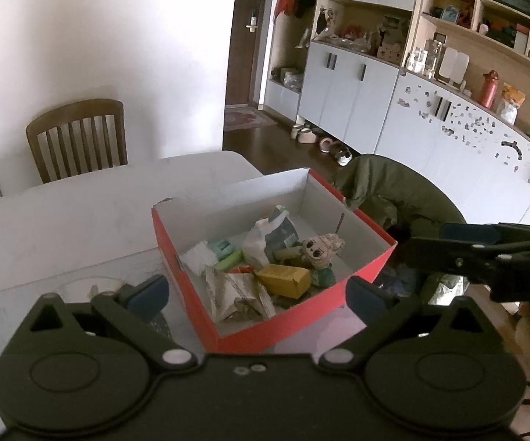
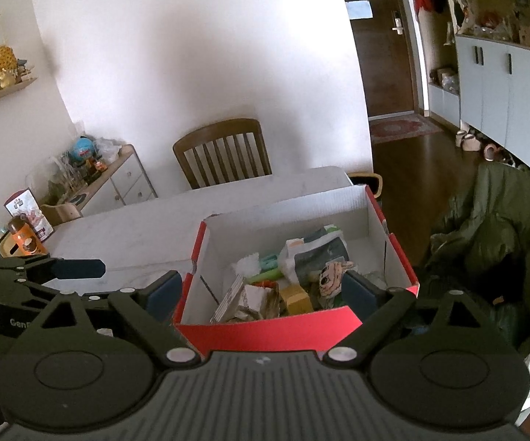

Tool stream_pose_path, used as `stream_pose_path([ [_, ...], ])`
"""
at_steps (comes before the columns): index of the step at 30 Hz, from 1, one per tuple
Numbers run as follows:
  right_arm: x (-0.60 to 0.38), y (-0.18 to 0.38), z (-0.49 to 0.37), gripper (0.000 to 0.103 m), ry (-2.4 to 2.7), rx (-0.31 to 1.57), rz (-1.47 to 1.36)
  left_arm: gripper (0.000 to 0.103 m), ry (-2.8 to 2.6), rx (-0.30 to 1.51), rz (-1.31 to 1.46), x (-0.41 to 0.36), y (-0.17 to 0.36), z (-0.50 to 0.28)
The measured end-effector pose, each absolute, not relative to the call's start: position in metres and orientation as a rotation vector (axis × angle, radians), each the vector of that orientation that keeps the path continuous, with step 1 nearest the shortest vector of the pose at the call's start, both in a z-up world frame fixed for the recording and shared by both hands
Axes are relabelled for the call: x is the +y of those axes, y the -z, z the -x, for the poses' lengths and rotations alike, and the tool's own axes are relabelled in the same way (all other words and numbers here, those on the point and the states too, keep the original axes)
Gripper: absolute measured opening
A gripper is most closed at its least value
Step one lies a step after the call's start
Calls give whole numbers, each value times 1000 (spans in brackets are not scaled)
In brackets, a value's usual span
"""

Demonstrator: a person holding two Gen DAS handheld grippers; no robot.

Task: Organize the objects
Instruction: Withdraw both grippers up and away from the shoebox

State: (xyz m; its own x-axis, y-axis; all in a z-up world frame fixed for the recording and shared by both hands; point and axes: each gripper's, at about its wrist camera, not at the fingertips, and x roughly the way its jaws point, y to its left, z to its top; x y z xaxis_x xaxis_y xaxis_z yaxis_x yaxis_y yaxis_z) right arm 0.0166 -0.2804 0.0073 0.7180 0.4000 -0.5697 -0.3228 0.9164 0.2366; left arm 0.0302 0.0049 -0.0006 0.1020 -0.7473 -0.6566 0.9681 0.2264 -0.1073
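The red box (image 1: 287, 316) of small items sits on the white worktop (image 1: 81, 213). Left gripper (image 1: 257, 294) and right gripper (image 2: 261, 294) hover over it, jaws wide apart, empty. Partial lettering "DA" and "Gen" shows on the grippers.

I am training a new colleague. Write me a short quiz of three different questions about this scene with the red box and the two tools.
1. True or false: the left tool is shut on an item.
2. Multiple choice: the yellow carton lies A) on the table, B) inside the red box, C) on the chair.
3. Short answer: what hangs over the seat to the right of the box?

Key
1. False: both the left tool and the right tool are open and hold nothing.
2. B.
3. A green jacket.
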Motion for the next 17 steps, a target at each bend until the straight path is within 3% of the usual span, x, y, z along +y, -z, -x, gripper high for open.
stream_pose_path([
  [17,-275,-6,-7,94,-394,661,-110,102,1331,656,-394,18,1,-27],
])
